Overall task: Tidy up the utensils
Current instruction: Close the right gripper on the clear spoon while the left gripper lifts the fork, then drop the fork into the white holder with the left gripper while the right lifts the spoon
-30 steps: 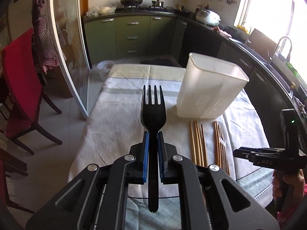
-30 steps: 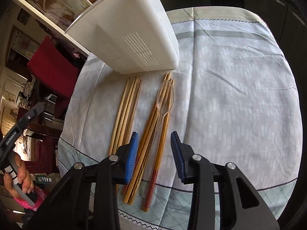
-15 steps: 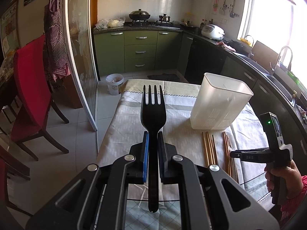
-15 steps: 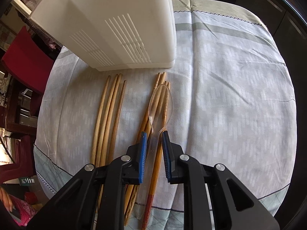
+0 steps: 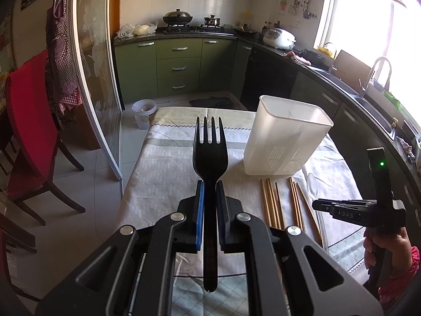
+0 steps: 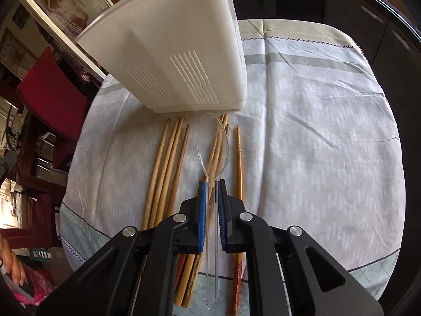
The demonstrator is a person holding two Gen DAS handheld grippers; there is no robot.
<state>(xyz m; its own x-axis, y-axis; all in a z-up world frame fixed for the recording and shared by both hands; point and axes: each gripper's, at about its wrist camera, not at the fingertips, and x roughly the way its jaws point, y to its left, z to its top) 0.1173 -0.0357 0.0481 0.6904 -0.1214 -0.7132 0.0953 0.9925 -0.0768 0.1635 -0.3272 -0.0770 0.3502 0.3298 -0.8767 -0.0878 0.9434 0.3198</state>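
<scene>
My left gripper (image 5: 209,184) is shut on a black plastic fork (image 5: 210,150), tines forward, held above the near left of the table. A white plastic utensil holder (image 5: 285,137) stands upright to its right; it also shows in the right wrist view (image 6: 181,50). My right gripper (image 6: 211,184) is shut on a clear plastic spoon (image 6: 211,142), lifted just above the wooden chopsticks (image 6: 168,163) lying in front of the holder. The right gripper also shows in the left wrist view (image 5: 319,205), with the chopsticks (image 5: 271,202) below it.
A pale tablecloth (image 6: 315,131) covers the table (image 5: 163,173). A red chair (image 5: 29,131) and a glass sliding door (image 5: 97,79) stand on the left. Green kitchen cabinets (image 5: 179,68) and a sink counter (image 5: 368,100) lie beyond.
My right gripper closed on the clear spoon and lifted it off the chopsticks, shifting one chopstick aside. My left gripper rose and pulled back with the fork.
</scene>
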